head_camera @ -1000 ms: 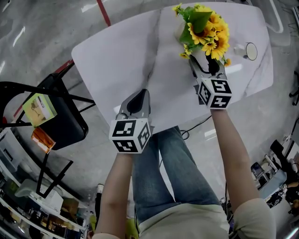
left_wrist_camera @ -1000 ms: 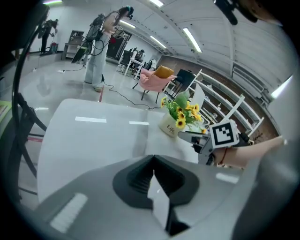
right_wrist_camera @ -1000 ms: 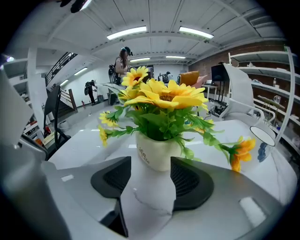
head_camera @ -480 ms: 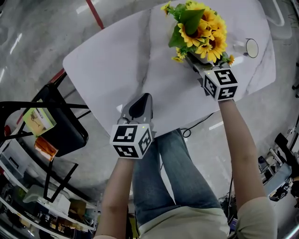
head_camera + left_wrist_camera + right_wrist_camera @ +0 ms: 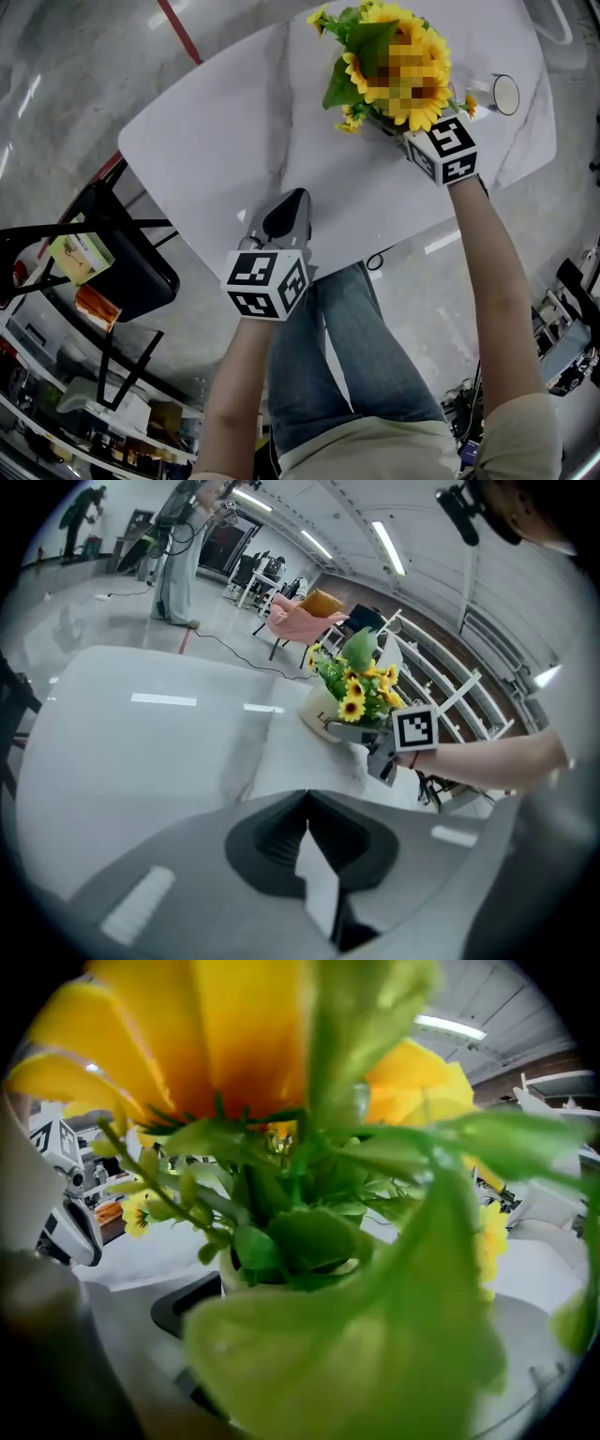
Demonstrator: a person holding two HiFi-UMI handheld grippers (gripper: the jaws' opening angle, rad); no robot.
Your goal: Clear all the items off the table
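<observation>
A: Head view shows the sunflower pot [image 5: 361, 56] standing toward the far right of the table [image 5: 234, 122], with a small clear cup [image 5: 503, 96] just beyond it. Which step is this?

B: The approach to the first pick, by the look of it. The right gripper [image 5: 354, 733] is pushed in under the flowers. Its jaws have just been opening and now stand spread wide.

A: Anything between them?

B: In the right gripper view the pot's pale rim [image 5: 227, 1271] sits between the jaws, with foliage crowding the lens. The pads don't appear to press on it.

A: And the left gripper [image 5: 292, 202]?

B: Clenched on nothing, hovering over the near edge of the table.

A: So next?

B: Probably settle the jaws around the pot's body below the foliage and close firmly. Then lift it straight so it doesn't tip. The cup would be left to clear.
</observation>
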